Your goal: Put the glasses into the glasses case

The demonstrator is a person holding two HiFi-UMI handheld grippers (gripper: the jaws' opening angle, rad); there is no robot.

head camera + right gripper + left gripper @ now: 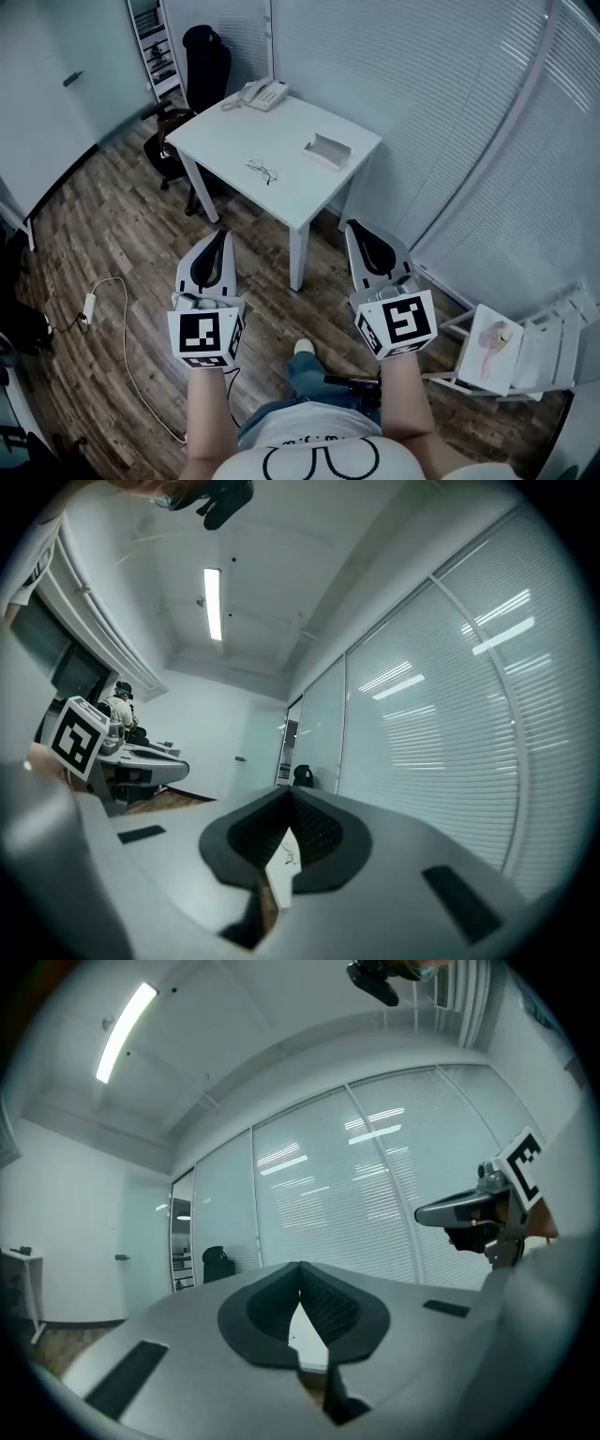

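Observation:
Thin-framed glasses [262,172] lie near the middle of a white table [225,141], which stands some way ahead of me. A pale open glasses case [327,150] rests to their right, near the table's right edge. Both grippers hang short of the table over the wooden floor, pointing level toward it. The left gripper [221,236] has its dark pads [323,1302] meeting at the tip, with nothing between them. My right gripper [355,229] is shut too, its pads [314,832] empty. Each gripper view shows the other gripper off to the side.
A white desk phone [265,94] sits at the table's far corner. A black office chair [202,66] and a shelf [155,47] stand behind the table. A cable with an adapter [89,305] lies on the floor at left. A white rack [525,352] stands at right beside the blinds.

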